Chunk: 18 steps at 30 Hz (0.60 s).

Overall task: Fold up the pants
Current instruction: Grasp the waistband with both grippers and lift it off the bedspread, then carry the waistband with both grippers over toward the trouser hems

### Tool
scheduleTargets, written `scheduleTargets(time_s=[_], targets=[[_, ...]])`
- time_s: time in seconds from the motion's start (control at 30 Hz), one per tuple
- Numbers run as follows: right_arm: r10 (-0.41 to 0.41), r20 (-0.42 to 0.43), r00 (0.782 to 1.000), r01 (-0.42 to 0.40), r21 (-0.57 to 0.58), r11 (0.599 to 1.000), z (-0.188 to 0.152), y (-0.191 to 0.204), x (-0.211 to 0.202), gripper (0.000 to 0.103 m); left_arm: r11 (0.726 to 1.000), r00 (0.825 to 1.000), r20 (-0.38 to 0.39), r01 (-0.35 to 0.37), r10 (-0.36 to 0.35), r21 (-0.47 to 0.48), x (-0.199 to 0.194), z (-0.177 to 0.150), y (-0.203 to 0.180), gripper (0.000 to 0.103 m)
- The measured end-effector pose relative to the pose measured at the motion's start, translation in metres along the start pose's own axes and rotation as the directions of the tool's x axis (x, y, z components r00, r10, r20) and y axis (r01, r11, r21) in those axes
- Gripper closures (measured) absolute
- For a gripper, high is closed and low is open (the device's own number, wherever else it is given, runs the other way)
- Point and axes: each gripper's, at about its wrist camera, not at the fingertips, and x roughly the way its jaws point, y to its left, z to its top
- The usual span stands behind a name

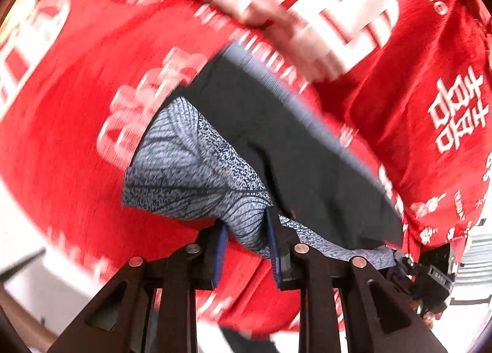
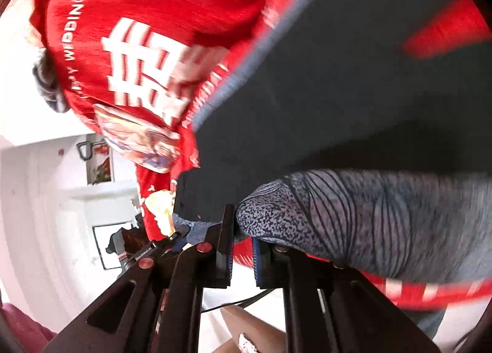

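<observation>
Left claw (image 1: pixel 247 231) and right claw (image 2: pixel 241 237) each pinch the pants (image 1: pixel 276 137) hem (patterned lining) above the red cloth (image 1: pixel 77 91).

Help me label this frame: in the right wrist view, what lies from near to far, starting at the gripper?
Right gripper shut on the patterned pants cuff → dark pants panel → red cloth with white lettering.

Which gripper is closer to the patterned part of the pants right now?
Neither, it's a tie: the left gripper is shut on a patterned fold of the pants, and the right gripper is shut on the same patterned fabric elsewhere.
</observation>
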Motion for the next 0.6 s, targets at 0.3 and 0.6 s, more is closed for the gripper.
scheduleTargets(time_s=[0.3, 0.6], targets=[[-0.110, -0.028, 0.994, 0.107, -0.096, 0.990, 0.172, 0.024, 0.063, 0.091, 0.968, 0.967, 0.145, -0.228, 0.211, 0.109, 0.103, 0.113, -0.058, 0.049], [-0.170, -0.035, 0.985, 0.170, 0.007, 0.985, 0.206, -0.009, 0.093, 0.056, 0.925, 0.924, 0.173, -0.364, 0.342, 0.111, 0.085, 0.123, -0.070, 0.027]])
